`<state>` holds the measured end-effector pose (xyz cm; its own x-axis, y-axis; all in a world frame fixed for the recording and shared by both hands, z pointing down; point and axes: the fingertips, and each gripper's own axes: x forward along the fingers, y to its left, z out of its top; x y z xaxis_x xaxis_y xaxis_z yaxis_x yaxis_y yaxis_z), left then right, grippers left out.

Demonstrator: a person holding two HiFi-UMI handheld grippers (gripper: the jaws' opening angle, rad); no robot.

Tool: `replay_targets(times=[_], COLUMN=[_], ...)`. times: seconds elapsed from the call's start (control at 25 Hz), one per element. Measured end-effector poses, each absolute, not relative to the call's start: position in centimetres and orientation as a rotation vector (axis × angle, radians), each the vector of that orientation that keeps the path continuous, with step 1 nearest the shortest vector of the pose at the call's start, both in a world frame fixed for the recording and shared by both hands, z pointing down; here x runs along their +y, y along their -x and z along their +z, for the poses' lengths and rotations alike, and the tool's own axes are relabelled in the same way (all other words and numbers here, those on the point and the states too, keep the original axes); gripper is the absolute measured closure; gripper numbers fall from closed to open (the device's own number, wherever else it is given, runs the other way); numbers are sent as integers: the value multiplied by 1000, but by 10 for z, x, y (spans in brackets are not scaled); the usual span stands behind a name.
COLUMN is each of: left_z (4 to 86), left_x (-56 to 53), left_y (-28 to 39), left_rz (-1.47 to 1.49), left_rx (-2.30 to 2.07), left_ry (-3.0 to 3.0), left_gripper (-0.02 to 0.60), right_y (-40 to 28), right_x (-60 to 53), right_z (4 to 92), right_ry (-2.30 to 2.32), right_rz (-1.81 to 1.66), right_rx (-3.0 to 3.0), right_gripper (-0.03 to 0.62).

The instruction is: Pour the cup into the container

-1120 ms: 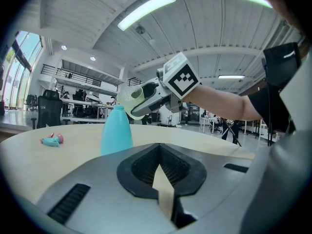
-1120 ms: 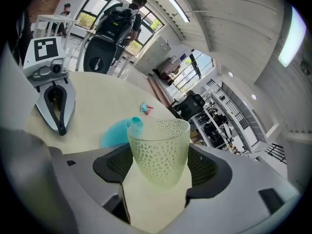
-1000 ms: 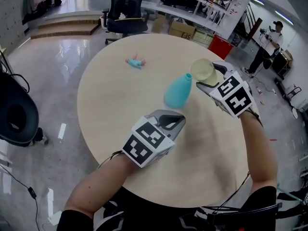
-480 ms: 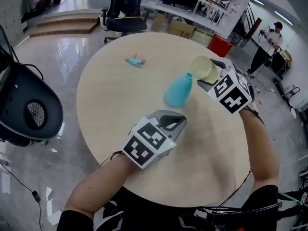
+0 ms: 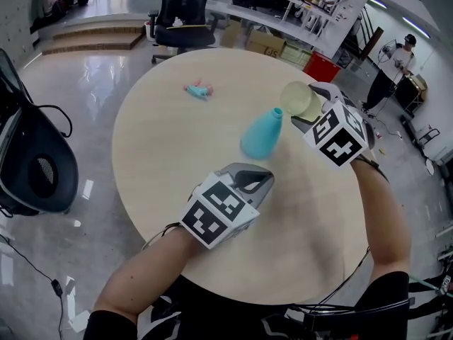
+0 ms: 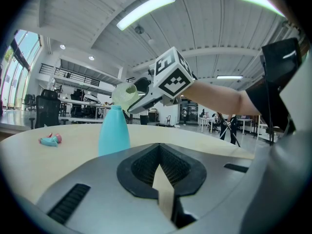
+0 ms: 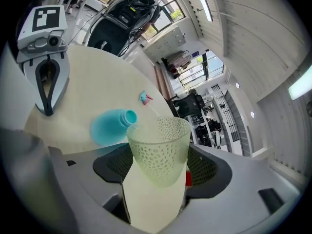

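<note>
Round pale-wood desk (image 5: 163,147) filling the middle of the head view. Right of its centre: teal bottle-shaped container (image 5: 260,134), upright, narrow neck at top. Just above and right of that neck: pale yellow-green cup (image 5: 300,102), translucent with a dimpled wall, off the desk, tipped with its mouth toward the container.

Clenched on the cup's lower body from both sides: right gripper (image 5: 306,113), with its marker cube behind it toward the right of the frame. In the right gripper view, cup (image 7: 158,147) wedged between the pads, rim just beside the open neck of the container (image 7: 109,126). Contact between rim and neck not discernible, nor the cup's contents.

Left gripper (image 5: 249,181) at lower centre, down at the desk, apart from the container. Jaws closed tip to tip, empty. Same in the left gripper view (image 6: 158,165), container (image 6: 114,130) beyond the tips.

Small pink-and-teal toy (image 5: 199,90) toward the desk's upper left, well apart from the rest. Black office chair (image 5: 185,13) past the far edge, at top of frame. Person (image 5: 393,62) standing at upper right.
</note>
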<state>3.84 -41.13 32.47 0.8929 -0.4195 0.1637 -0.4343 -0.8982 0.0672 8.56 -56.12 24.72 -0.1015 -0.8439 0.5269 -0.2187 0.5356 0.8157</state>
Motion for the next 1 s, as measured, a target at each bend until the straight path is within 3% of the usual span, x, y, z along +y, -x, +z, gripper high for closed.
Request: replay_targets(times=[1.0], left_z=[327], left_x=[-415], left_y=[-38], left_rz=[223], left_rx=[-670], left_ry=[-2958], left_gripper=[581], right_y=[-80], right_x=[-565], right_z=[250], right_ry=[-875], right_rz=[-735], right_rx=[-1537], right_gripper=[238])
